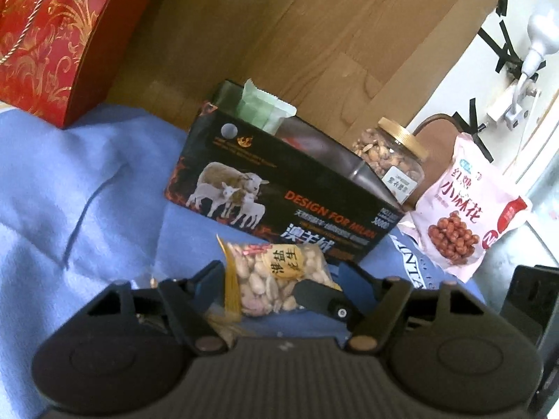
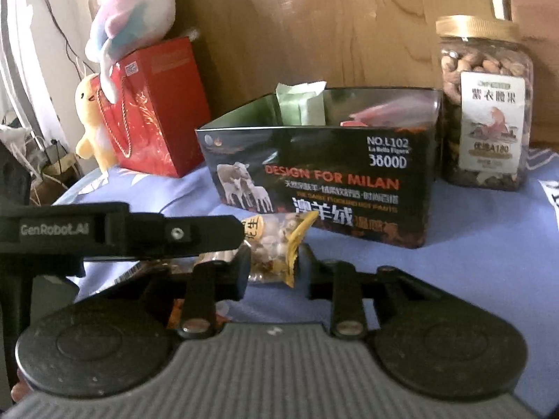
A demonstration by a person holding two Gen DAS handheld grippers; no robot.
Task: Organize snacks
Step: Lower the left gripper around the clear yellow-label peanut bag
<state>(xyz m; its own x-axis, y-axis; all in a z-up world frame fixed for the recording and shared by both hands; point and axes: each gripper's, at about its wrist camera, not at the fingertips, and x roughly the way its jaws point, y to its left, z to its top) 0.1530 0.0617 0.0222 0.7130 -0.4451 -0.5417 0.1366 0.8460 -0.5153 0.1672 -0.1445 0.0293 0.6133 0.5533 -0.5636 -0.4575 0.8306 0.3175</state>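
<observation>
Left wrist view first, going left to right: red gift bag with gold swirls (image 1: pixel 45 35) up in the corner on the blue cloth (image 1: pixel 70 181), then the black open-top box (image 1: pixel 279 206) with sheep printed on it and a green packet (image 1: pixel 265 111) poking out the top. Just in front of the box sits the small peanut bag (image 1: pixel 279 276), lying between the left gripper (image 1: pixel 283 279) fingers, which are spread apart with no clear squeeze on it. The right gripper's black finger (image 1: pixel 321 296) pokes in against the bag from the right. Further right, a gold-lidded nut jar (image 1: pixel 394 160) and a pink snack pouch (image 1: pixel 464 206).

Right wrist view: a yellow chick plush (image 2: pixel 92 118) and a pastel plush (image 2: pixel 136 14) sit by the red bag, the left tool's arm crosses low on the left, and the right gripper (image 2: pixel 276 269) has the bag's yellow end between its fingers. Can't tell if it's really clamped.
</observation>
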